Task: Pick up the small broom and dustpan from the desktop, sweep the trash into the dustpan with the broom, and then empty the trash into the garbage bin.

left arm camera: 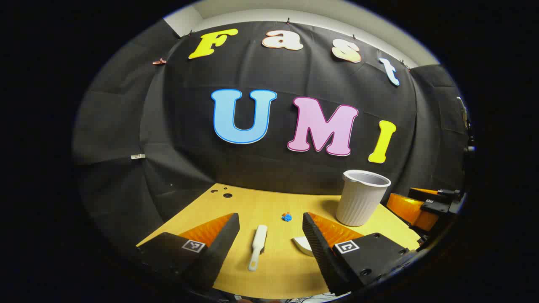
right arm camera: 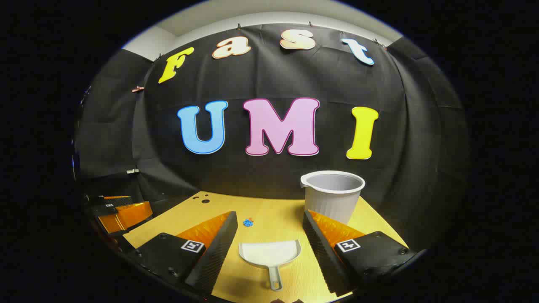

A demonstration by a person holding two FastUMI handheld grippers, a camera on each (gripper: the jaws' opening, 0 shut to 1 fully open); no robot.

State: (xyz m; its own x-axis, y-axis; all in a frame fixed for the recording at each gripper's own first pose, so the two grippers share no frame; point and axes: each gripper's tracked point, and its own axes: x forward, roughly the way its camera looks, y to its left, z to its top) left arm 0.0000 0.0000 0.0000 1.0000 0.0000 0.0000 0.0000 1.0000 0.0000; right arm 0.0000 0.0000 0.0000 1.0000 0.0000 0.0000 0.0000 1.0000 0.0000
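Broom [left arm camera: 257,247] lies between spread fingers [left arm camera: 223,248] (untouched), desktop [left arm camera: 269,202] edge near.

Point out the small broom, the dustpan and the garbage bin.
small broom [left arm camera: 257,246]: left gripper view, middle of its white body.
dustpan [right arm camera: 270,253]: right gripper view, centre of its scoop.
garbage bin [right arm camera: 331,203]: right gripper view, ribbed front wall.

One broom [left arm camera: 257,246], one dustpan [right arm camera: 270,255], one bin [right arm camera: 333,195], one trash scrap [left arm camera: 286,217]
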